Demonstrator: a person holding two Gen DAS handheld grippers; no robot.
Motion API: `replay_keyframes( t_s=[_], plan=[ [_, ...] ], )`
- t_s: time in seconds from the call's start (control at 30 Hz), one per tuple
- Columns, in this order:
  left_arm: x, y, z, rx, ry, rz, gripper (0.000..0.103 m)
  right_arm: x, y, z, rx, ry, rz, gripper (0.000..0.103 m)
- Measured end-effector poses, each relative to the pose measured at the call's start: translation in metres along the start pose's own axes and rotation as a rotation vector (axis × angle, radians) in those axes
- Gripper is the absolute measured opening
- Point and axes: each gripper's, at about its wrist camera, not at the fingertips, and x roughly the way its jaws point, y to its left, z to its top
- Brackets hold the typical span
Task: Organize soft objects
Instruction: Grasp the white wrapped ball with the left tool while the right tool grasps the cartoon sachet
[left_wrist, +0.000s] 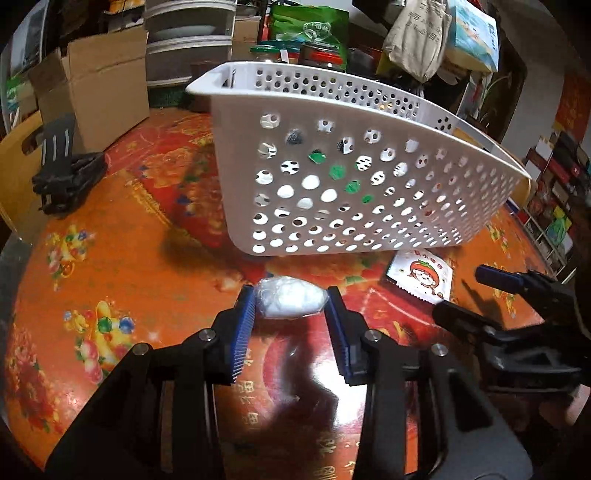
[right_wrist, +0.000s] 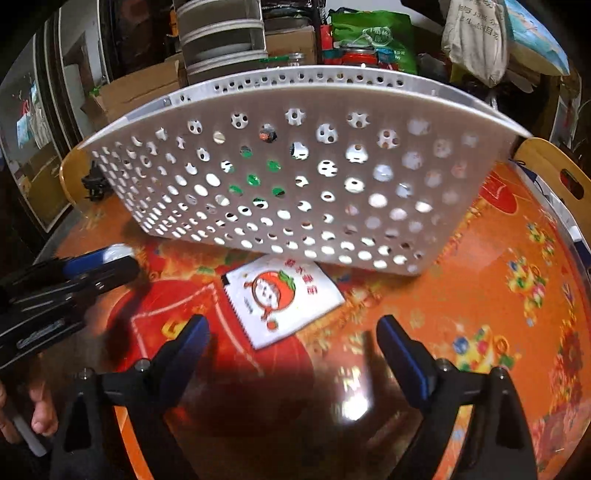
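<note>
A white perforated plastic basket (left_wrist: 369, 192) stands on the orange-red table; it also shows in the right wrist view (right_wrist: 295, 192). My left gripper (left_wrist: 291, 299) has its blue pads against both ends of a white soft bundle wrapped in clear plastic (left_wrist: 291, 301), just in front of the basket. A white packet with a cartoon tomato figure (right_wrist: 284, 299) lies flat before the basket; it also shows in the left wrist view (left_wrist: 421, 277). My right gripper (right_wrist: 293, 332) is open and empty, just short of the packet. Green and dark items show through the basket holes.
A black clamp-like tool (left_wrist: 62, 173) lies at the table's left edge. A cardboard box (left_wrist: 99, 96) and plastic drawers (left_wrist: 188, 40) stand behind. Jars and bags (left_wrist: 310, 44) crowd the back. A wooden chair back (right_wrist: 554, 170) is at the right.
</note>
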Motion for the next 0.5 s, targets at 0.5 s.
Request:
replay_keyframes(
  t_s=[0.5],
  plan=[
    [0.007, 0.003, -0.003, -0.013, 0.019, -0.028, 0.036, 0.029, 0.026, 0.017, -0.068, 0.036, -0.048, 0.078]
  ],
)
